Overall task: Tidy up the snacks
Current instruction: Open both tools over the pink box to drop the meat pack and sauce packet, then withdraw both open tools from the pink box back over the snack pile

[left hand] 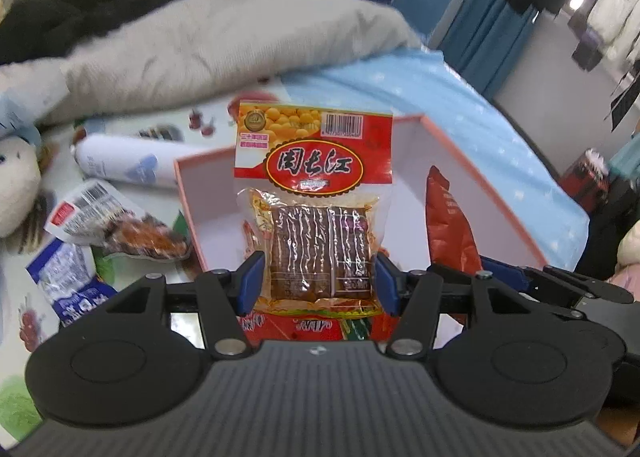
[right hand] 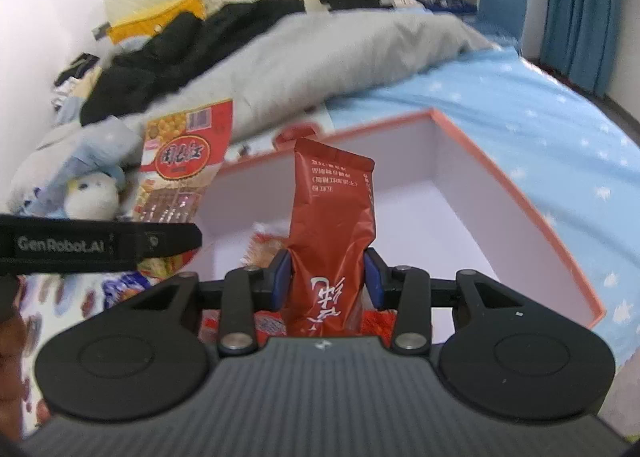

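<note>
1. While both packets are held over the box (left hand: pixel 404 145), neither has been let go; the sorting is judged to be partly done.
2. The left gripper (left hand: pixel 318 281) is seen with its jaws clamped on the lower part of a tofu packet (left hand: pixel 314 193), which is held upright above the box.
3. The right gripper (right hand: pixel 326 277) is seen with its jaws clamped on a red pouch (right hand: pixel 332 225), also upright, above the middle of the box.
4. On the floor of the box, at 6 o'clock under both grippers, a few red wrappers can be made out, so some snacks are taken to be packed already.
5. On the bed at 9 o'clock from the box, loose packets are left: a clear packet (left hand: pixel 116 221) and a blue packet (left hand: pixel 72 281). A white tube (left hand: pixel 128 165) lies at 10 o'clock.
6. Large Chinese characters in a red oval and a barcode are printed on the tofu packet; they are not read with confidence.
7. White Chinese writing is carried by the red pouch, too small to be read.
8. "GenRobot.AI" is read on the left gripper's side, at 9 o'clock in the right wrist view.
</note>
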Demonstrator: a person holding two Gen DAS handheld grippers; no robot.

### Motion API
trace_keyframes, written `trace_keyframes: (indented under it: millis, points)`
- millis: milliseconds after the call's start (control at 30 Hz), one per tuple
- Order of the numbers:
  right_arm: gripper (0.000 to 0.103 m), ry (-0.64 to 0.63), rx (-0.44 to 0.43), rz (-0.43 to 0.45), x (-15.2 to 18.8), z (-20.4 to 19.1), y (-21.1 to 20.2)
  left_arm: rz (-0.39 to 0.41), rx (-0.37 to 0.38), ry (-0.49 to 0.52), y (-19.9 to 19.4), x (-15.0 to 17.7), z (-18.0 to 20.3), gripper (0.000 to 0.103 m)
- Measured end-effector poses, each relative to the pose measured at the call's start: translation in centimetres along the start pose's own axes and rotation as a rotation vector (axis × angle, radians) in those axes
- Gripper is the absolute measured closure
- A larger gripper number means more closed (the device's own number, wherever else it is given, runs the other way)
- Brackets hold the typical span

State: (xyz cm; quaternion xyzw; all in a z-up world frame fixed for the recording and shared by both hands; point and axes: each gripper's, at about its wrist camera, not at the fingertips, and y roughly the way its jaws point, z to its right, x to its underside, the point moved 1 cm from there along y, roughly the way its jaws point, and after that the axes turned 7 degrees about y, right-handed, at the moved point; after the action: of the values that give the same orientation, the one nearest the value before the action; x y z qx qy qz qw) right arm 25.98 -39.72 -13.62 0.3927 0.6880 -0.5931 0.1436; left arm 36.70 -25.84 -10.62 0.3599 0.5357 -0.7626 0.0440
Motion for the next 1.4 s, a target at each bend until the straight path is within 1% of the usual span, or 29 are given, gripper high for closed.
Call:
trace_keyframes:
  millis: [100, 200, 267, 333, 433, 467, 700, 1033, 1200, 1400]
  points:
    - [0.06, 0.03, 0.01, -0.036, 0.7, 0.9, 0.9, -0.027, -0.008, -0.007, 1.4, 0.2, -0.1, 0.041]
    - [0.06, 0.036, 0.012, -0.055, 1.1, 1.5, 1.6, -0.039, 0.014, -0.002, 2.1, 0.4, 0.0, 0.041]
    - [0.059, 0.04, 0.019, -0.062, 1.0, 1.7, 1.9, -0.037, 0.008, 0.007, 2.3, 0.4, 0.1, 0.036]
    - [0.059, 0.048, 0.035, -0.061, 1.0, 2.0, 2.0, -0.035, 0.008, 0.002, 2.2, 0.2, 0.1, 0.024]
    - [0.04, 0.06, 0.027, -0.054, 0.7, 2.1, 1.6, -0.03, 0.003, -0.024, 1.9, 0.1, -0.3, 0.022]
    - [0.04, 0.061, 0.021, -0.046, 0.6, 2.0, 1.3, -0.026, -0.003, -0.028, 1.7, 0.1, -0.4, 0.022]
    - [0.04, 0.054, -0.002, -0.01, 0.4, 1.2, -0.6, 0.039, -0.014, -0.013, -2.2, -0.5, 0.0, 0.022]
    - [0.04, 0.03, -0.047, 0.083, -0.7, -0.9, -5.4, 0.165, -0.037, -0.008, -9.3, -0.2, 0.3, 0.022]
    - [0.04, 0.009, -0.071, 0.127, -0.6, -2.0, -7.8, 0.23, -0.048, -0.01, -13.2, 0.9, 0.5, 0.022]
    - [0.04, -0.01, -0.113, 0.164, 0.3, -3.7, -10.7, 0.3, -0.072, -0.027, -18.0, 3.4, 0.0, 0.022]
